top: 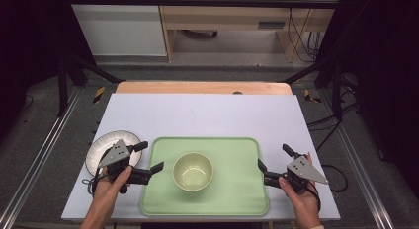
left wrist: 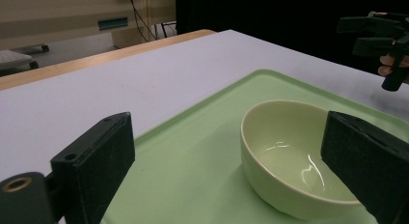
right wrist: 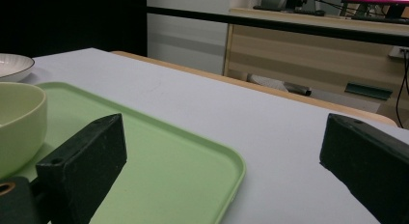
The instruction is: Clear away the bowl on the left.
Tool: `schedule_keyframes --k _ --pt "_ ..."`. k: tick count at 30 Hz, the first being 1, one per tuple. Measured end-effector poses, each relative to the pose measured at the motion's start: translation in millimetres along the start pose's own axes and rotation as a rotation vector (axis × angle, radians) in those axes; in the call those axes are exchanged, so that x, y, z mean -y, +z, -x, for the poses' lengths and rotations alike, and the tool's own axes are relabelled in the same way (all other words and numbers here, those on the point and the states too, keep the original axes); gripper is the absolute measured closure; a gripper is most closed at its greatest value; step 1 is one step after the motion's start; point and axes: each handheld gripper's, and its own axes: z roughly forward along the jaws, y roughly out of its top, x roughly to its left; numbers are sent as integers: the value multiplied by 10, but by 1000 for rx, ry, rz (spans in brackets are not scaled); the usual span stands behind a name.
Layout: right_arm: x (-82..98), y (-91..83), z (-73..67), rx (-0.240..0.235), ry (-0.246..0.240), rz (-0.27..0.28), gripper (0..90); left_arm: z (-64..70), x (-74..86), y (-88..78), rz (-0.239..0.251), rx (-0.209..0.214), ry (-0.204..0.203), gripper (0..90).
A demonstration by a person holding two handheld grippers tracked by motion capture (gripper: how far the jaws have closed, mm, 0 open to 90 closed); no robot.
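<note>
Two grippers, both jaws spread wide, nothing held. Bowl [top: 192,171] sits mid tray [top: 232,199] on counter [top: 197,115]. Left gripper [top: 149,157] just beside bowl, over plate [top: 101,145]; right gripper [top: 273,157] at tray's far edge. Judgement: grasp not yet begun.

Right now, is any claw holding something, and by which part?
Nothing is held: left claw and right claw are both open, flanking the pale green ceramic bowl.

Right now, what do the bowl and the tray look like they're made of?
The bowl looks like glazed ceramic or glossy melamine: pale yellow-green, thick-rimmed, with sharp light glints inside in the left gripper view. The tray looks like moulded plastic: flat light green, a soft matte sheen, rounded corners and a raised lip.
</note>
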Motion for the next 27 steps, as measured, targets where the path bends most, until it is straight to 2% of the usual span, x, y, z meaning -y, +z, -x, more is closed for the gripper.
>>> schedule_keyframes --k 3,6,11,15,19,25,27 --pt "0 -5 4 2 0 -1 30 -45 27 -49 1 -14 -6 46" --pt "1 -8 16 5 2 2 31 -97 61 -104 24 -29 -28 46" --pt "3 -12 17 8 3 3 30 -164 95 -197 26 -76 -7 47" --pt "1 -7 9 6 0 2 30 -209 133 -255 37 -85 -12 47" --pt "1 -13 15 6 -2 6 26 -252 172 -308 37 -120 5 45" --pt "-5 -14 8 -3 -10 15 21 -333 214 -397 65 -150 11 41" --pt "-1 -7 1 -5 -9 9 21 -361 226 -431 73 -166 25 34"
